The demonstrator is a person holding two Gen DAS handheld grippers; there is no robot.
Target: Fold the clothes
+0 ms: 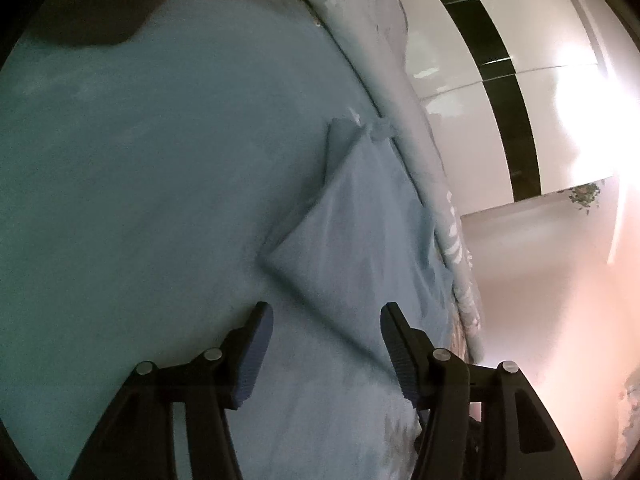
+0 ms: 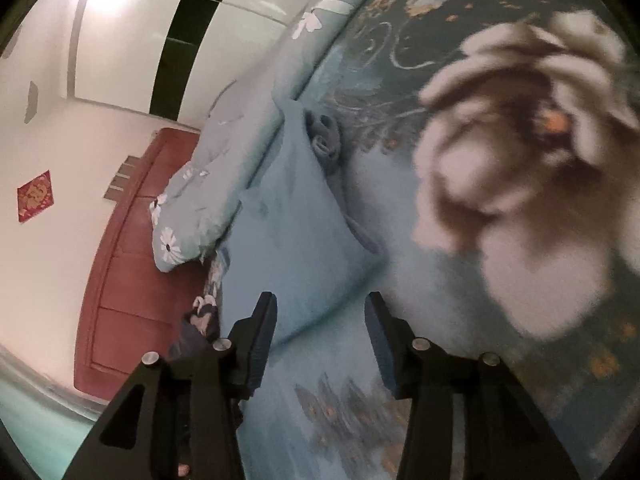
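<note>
A light blue garment (image 1: 360, 224) lies folded flat on the bed, with one corner pointing left, in the left wrist view. My left gripper (image 1: 326, 318) hovers over its near edge. Its jaws are open and the pads press on nothing. In the right wrist view the same garment (image 2: 288, 232) stretches away from the fingers toward a small dark blue bundle (image 2: 324, 136). My right gripper (image 2: 320, 306) is open just above the garment's near end, and the cloth lies under the gap, not pinched.
A rolled floral quilt (image 2: 200, 188) runs along the bed's far edge beside the garment. The bedspread (image 2: 520, 168) carries a large pale flower print. Beyond stand a white wardrobe with a dark stripe (image 1: 504, 92) and a red wooden panel (image 2: 128, 264). A dark cloth (image 1: 96, 12) lies far left.
</note>
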